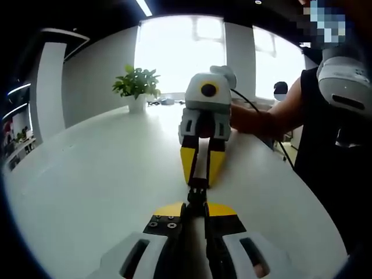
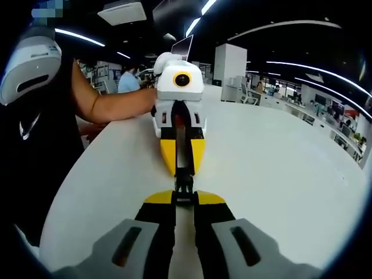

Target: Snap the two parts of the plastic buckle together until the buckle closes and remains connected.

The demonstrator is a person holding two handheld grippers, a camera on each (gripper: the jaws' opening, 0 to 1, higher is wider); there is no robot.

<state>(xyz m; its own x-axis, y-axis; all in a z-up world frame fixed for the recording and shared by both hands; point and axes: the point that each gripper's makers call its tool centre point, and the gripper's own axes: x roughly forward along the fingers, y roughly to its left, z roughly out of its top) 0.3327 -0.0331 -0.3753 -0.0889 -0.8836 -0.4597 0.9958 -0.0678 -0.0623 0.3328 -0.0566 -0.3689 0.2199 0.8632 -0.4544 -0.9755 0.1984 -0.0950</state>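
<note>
Above the bench [image 1: 87,174], left gripper [image 1: 196,210] and right gripper [image 2: 185,197] each pinch a buckle half [image 1: 197,189]; halves meet, closure seemingly near done.

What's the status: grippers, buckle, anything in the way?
Left gripper and right gripper each shut on a buckle end, nose to nose above the table. Halves meet; latched or not, cannot tell. Plant far off, nothing in the way.
</note>
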